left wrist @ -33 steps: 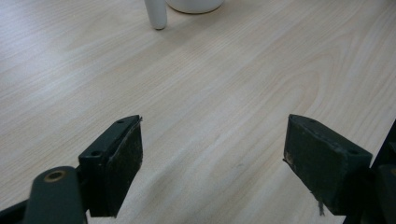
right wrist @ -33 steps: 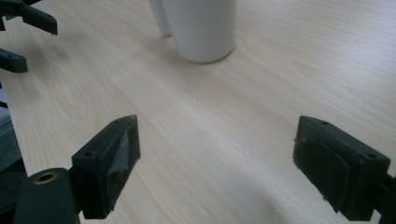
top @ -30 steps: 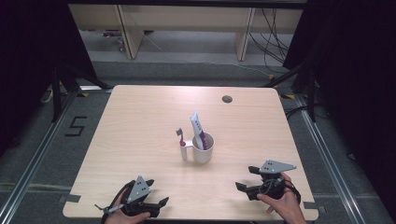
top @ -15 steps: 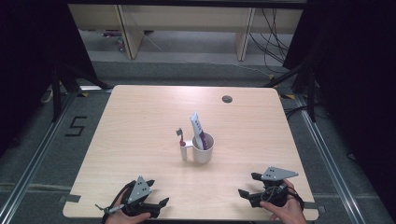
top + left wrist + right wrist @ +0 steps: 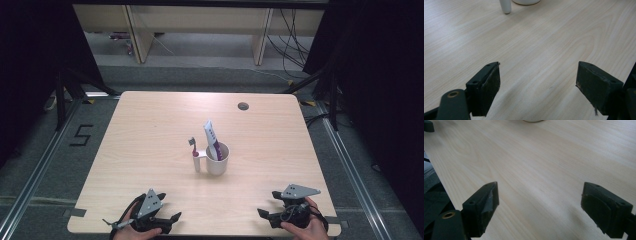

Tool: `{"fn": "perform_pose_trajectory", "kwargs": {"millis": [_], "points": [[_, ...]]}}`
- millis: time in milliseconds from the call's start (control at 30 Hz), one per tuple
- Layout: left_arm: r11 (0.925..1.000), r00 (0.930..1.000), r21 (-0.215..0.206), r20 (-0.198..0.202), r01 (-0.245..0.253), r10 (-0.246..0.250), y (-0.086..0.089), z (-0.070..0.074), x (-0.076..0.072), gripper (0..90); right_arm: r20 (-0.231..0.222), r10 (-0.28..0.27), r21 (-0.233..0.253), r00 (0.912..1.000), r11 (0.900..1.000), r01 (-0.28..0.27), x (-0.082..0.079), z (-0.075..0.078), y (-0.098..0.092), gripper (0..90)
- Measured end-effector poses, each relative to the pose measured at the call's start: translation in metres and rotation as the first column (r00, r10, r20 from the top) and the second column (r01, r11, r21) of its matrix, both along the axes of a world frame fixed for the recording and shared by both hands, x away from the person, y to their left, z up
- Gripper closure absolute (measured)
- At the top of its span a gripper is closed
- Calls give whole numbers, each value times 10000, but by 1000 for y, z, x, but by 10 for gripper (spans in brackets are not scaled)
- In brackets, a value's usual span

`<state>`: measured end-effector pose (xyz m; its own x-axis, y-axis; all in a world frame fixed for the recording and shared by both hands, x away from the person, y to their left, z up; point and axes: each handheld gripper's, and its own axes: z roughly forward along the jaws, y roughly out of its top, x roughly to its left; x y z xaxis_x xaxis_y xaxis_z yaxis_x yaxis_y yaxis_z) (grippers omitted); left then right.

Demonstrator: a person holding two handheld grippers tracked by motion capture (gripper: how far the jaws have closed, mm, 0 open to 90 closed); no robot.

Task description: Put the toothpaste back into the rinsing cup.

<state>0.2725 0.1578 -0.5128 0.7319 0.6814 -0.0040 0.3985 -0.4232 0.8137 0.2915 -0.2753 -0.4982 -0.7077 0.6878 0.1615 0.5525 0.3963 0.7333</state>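
Jaws wide apart and empty on both left gripper and right gripper, low at near table edge. White cup holding toothpaste tube upright, toothbrush beside, sits mid-table, ahead between both, roughly equidistant.

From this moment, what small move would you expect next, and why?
Probably one hand-held gripper, likely the right hand-held gripper, advances toward the white cup mid-table. Both it and the left hand-held gripper rest open and empty at the table's near edge, while the cup holds a toothpaste tube and a toothbrush stands at its handle.
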Motion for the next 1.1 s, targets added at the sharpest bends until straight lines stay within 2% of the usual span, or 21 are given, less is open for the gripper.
{"fn": "perform_pose_trajectory", "kwargs": {"millis": [33, 67, 100, 133, 167, 200, 233, 267, 300, 333, 367, 400, 467, 500, 533, 600, 633, 733, 767, 833, 1100], "points": [[10000, 10000, 15, 4, 10, -10, 0, 0, 0, 191, 44, 8, -136, 10000, 9999, -7, -1, 1, -1, 160], [10000, 10000, 8, -8, 3, -3, 0, 0, 0, 191, -267, -65, 6, 9996, 10000, 65, -3, 0, 0, 160], [10000, 10000, 16, -8, 9, -9, 0, 0, 0, 191, -220, 31, -114, 9998, 9999, -34, -3, 0, -1, 159], [10000, 10000, 43, -6, 30, -30, 0, 0, 0, 191, -328, 38, -11, 9995, 10000, -39, -3, -1, -2, 159], [9997, 10000, 213, 7, 85, -85, 1, 0, 0, 191, -483, -162, -49, 9987, 9999, 160, -6, 0, -1, 159], [10000, 10000, -55, -9, -39, 39, -1, -1, 0, 191, -239, -135, -74, 9996, 9999, 134, -6, -1, -1, 160], [10000, 10000, -34, -7, -30, 30, -1, -1, 0, 191, -335, 161, -51, 9993, 9999, -163, -4, -1, -3, 159], [10000, 10000, -31, -5, -31, 31, -1, -1, 0, 191, -485, -264, -90, 9985, 9996, 260, -8, 0, -2, 160], [10000, 10000, -9, -6, -18, 18, -1, -1, 0, 191, -95, -155, -225, 9998, 9996, 153, -7, -1, -3, 160], [10000, 10000, 82, -2, 16, -16, 0, 0, 0, 191, -130, -141, -206, 9998, 9997, 138, -7, -2, -3, 160], [10000, 10000, 71, -16, 0, 0, 0, 0, 0, 191, -443, -437, -125, 9981, 9990, 432, -11, -1, -2, 160], [10000, 10000, 74, -34, 25, -25, 0, -1, 0, 191, -108, -146, -260, 9998, 9996, 143, -9, -2, -4, 160], [10000, 10000, 61, -52, 19, -19, -1, -1, 0, 191, -419, -420, -265, 9982, 9988, 409, -12, -2, -3, 160], [10000, 10000, 74, -51, 35, -34, -1, -1, 0, 191, -162, -244, -381, 9996, 9990, 238, -11, -2, -4, 160], [10000, 10000, 79, -49, 39, -39, 0, -1, 0, 191, -435, -369, -304, 9984, 9989, 356, -13, -2, -3, 160], [10000, 10000, 78, -49, 35, -35, 0, -1, 0, 191, -354, -213, -197, 9991, 9996, 206, -13, -3, -4, 160], [10000, 10000, 83, -46, 38, -37, 0, -1, 0, 191, -635, -91, -154, 9979, 9998, 81, -13, -2, -4, 160], [9999, 10000, 101, -38, 52, -51, 0, -1, 0, 191, -510, 94, -228, 9987, 9997, -106, -12, -3, -5, 159], [9999, 10000, 102, -38, 54, -53, 0, -1, 0, 191, -467, -132, -313, 9988, 9994, 117, -14, -2, -5, 160], [9999, 10000, 119, -31, 70, -70, 0, 0, 0, 191, -617, -199, -243, 9979, 9995, 184, -15, -2, -4, 160], [9996, 9999, 274, 34, 98, -99, 1, 1, 0, 191, -653, -240, -226, 9976, 9995, 226, -14, -3, -4, 160]]}}
